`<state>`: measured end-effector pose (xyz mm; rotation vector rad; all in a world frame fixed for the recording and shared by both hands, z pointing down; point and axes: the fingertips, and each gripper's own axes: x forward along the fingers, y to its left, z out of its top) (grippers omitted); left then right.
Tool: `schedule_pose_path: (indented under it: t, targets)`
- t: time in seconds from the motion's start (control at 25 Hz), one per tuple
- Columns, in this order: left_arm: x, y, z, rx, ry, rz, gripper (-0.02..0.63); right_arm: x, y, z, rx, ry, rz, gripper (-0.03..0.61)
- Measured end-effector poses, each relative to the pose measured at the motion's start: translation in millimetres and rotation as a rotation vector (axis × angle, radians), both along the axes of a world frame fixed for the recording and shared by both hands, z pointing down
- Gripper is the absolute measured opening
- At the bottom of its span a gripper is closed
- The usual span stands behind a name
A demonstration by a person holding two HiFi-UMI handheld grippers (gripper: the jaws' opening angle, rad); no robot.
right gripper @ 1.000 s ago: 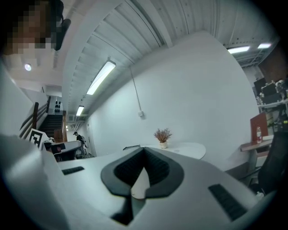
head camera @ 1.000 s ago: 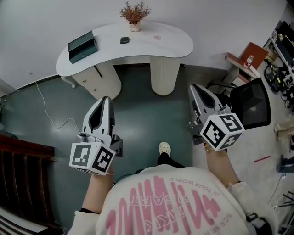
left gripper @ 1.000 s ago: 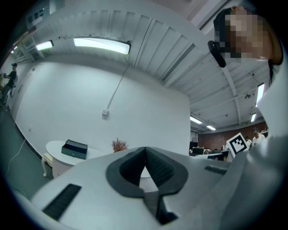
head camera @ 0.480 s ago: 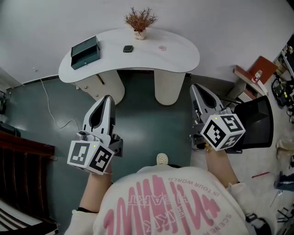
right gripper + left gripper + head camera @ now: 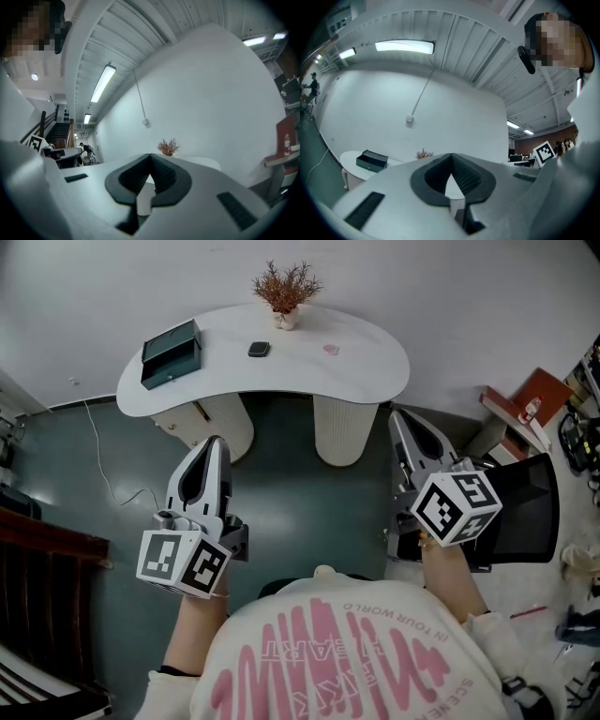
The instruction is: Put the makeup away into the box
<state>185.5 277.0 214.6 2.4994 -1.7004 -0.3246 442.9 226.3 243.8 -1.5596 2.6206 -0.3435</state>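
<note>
Facing the white bench (image 5: 361,371), both claws are held short of its near edge and over the teal floor (image 5: 300,502), touching nothing. The left claw (image 5: 217,441) is recorded before the bench's left pedestal; in the left gripper view its jaws are seen pressed together at the tips, with nothing between them. The right claw (image 5: 395,415) is recorded just off the bench's right end; in the right gripper view its jaws are likewise closed on each other and empty. A dark green box (image 5: 172,353) is noted on the left part of the bench top, well apart from both claws, and it is also seen in the left gripper view (image 5: 371,161). A small dark item (image 5: 259,350) is noted near the middle of the bench top, to the right of the box and apart from it. A small pink item (image 5: 331,349) lies further right on the bench; what it is cannot be made out. A potted dried plant (image 5: 286,292) stands at the bench's far edge, behind the dark item. Neither item is inside the box. A black chair (image 5: 525,507) is noted off the bench's right end, beside the right claw.
</note>
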Motion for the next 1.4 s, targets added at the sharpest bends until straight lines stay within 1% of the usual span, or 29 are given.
schedule_pose_path:
  t: [0.2,0.32,0.52,0.72,0.92,1.16,1.4]
  targets:
    - [1,-9,26,-0.059,0.010,-0.004,0.002,0,-4,29,-0.064,0.013,-0.010,-0.003]
    - [1,-12,36,-0.081,0.005,-0.001,0.002,-1,-7,45,-0.100,0.013,-0.008,-0.003]
    - [-11,-26,44,-0.091,0.027,-0.017,0.002,-13,-21,50,-0.106,0.036,-0.020,-0.003]
    - [-18,-52,47,-0.076,0.021,-0.020,0.002,-22,-46,52,-0.105,0.057,-0.022,-0.003]
    - [-33,-94,53,-0.093,0.044,-0.020,0.002,-31,-83,56,-0.116,0.059,-0.007,-0.002]
    - [-52,-165,47,-0.095,0.054,-0.024,0.002,-44,-146,52,-0.119,0.056,0.017,-0.002]
    - [-62,-234,34,-0.085,0.048,0.019,0.002,-46,-209,39,-0.094,0.052,0.083,-0.003]
